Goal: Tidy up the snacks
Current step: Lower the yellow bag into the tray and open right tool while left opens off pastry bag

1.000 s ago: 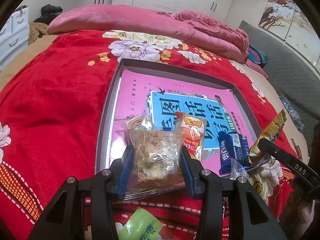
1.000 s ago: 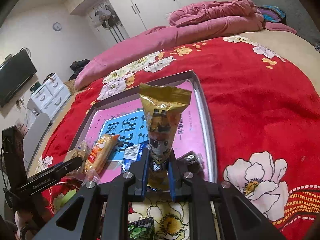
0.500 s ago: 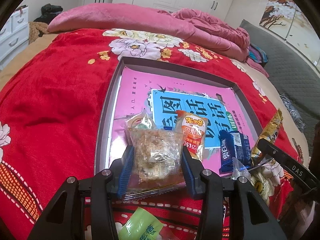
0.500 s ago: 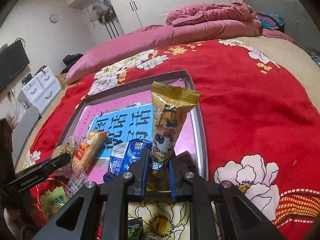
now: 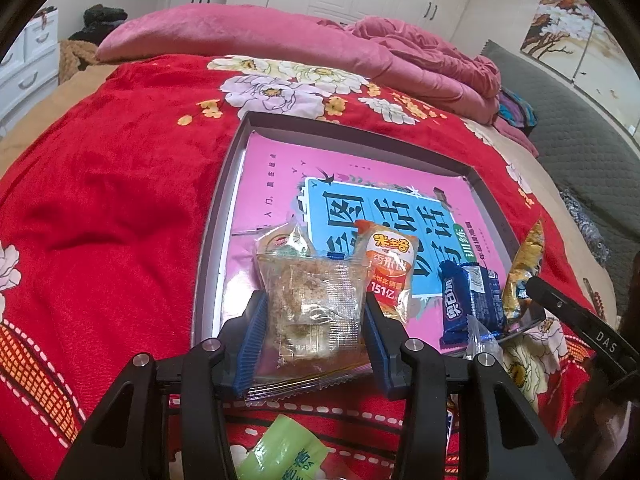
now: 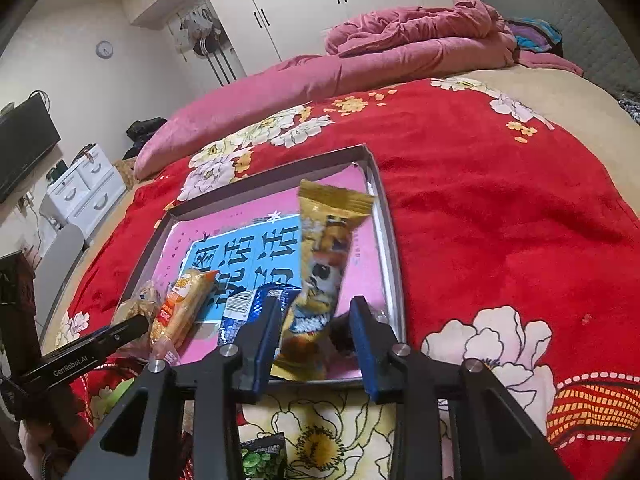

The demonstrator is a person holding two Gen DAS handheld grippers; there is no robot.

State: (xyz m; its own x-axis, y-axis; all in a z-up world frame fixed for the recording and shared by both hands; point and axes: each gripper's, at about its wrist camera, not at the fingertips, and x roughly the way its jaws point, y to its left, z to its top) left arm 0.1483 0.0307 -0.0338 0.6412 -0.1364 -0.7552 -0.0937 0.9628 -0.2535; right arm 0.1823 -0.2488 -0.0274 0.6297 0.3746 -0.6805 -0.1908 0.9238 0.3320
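The bed [image 5: 120, 200] is covered with a red blanket with flowers [image 6: 500, 200]. A grey shallow tray [image 5: 212, 248] lies flat on the blanket, in the middle of the left wrist view. At 12 o'clock from the tray, a pink quilt [image 5: 248, 36] lies across the far side of the bed. At 6 o'clock from the tray, a green packet [image 5: 284, 452] lies on the blanket, and in the right wrist view a dark packet with green print [image 6: 262, 456], perhaps another snack, lies there too.
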